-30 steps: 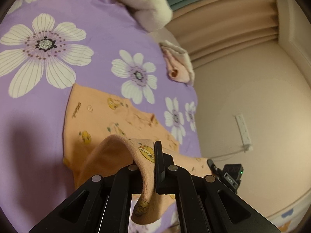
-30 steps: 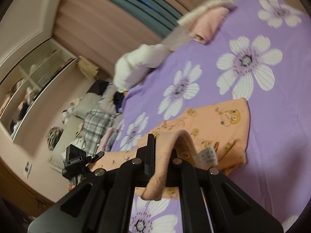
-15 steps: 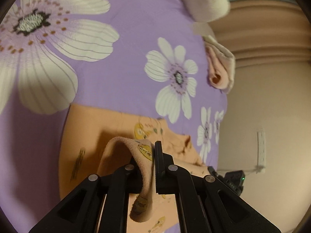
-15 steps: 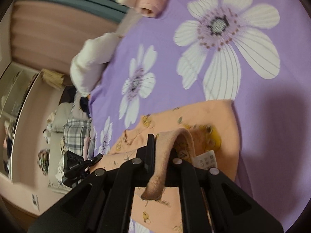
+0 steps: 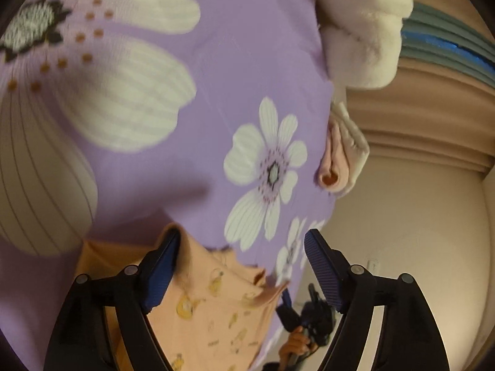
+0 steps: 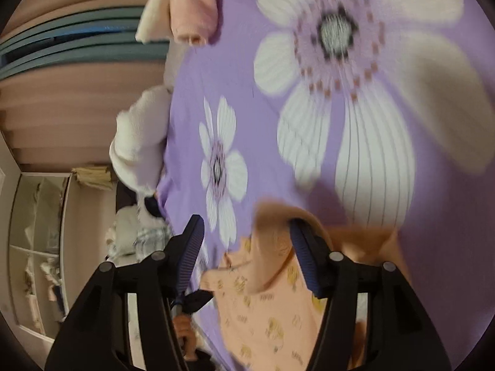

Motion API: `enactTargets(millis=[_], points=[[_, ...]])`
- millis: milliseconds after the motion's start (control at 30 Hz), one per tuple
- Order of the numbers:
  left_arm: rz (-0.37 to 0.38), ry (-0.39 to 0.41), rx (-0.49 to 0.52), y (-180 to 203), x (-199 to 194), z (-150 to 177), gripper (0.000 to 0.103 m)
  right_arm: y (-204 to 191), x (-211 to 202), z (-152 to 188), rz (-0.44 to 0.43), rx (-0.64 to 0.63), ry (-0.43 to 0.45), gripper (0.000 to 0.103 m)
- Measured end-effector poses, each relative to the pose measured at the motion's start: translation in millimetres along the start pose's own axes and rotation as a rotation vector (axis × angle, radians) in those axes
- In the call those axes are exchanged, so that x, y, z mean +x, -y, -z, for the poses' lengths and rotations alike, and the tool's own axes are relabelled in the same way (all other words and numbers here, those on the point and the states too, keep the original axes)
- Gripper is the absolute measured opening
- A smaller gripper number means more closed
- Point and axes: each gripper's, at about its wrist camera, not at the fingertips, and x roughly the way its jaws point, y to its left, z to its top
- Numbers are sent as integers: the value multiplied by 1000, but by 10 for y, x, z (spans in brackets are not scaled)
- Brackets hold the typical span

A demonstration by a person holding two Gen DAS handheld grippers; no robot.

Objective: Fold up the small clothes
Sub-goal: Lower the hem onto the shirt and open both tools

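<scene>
Orange garment (image 5: 216, 306) w/ yellow cartoon print lies on the purple flowered bed (image 5: 247, 71), near its edge, folded over on itself.

Left gripper (image 5: 241, 247): jaws have just been opening, now spread wide. Folded edge of the garment sits against the left finger, but nothing is pinched. Right gripper (image 6: 246, 232): jaws also just opening, now well apart. A flap of the cloth drapes over the right-hand finger (image 6: 304, 253), loose, not clamped.

Step in hand looks like the release after 1 fold. To do it well: let the cloth drop fully off the fingers before pulling back, esp. the right one, where the flap could snag and drag the fold open. Draw both grippers back together, straight along their fingers, so the edge stays aligned. Then check the 2 layers sit flush.

Pose: both grippers tilted downward toward the bed, close over it. In each view the other gripper's handle shows low in frame, gripped by a hand (image 5: 294, 343). Pink folded clothes (image 5: 335, 160) and a white fluffy item (image 5: 362, 31) lie farther off at the bed's edge.
</scene>
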Motion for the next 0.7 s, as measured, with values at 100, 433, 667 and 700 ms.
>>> enactTargets(millis=[100,433,667,700], points=[[16,89,-4,-16,-159,-89,79,-31,-131,-28,-27,-44,88,59],[-279,63,462,268,-359,666,79,-424,-395,664,136,-460,93,58],[-437,85,764,289,-376,1549,76,-415,-481,1368,283,-708,87,32],[-444,87,784,294,-356,1617,73,-425,-428,1412,298,-730,82,29]])
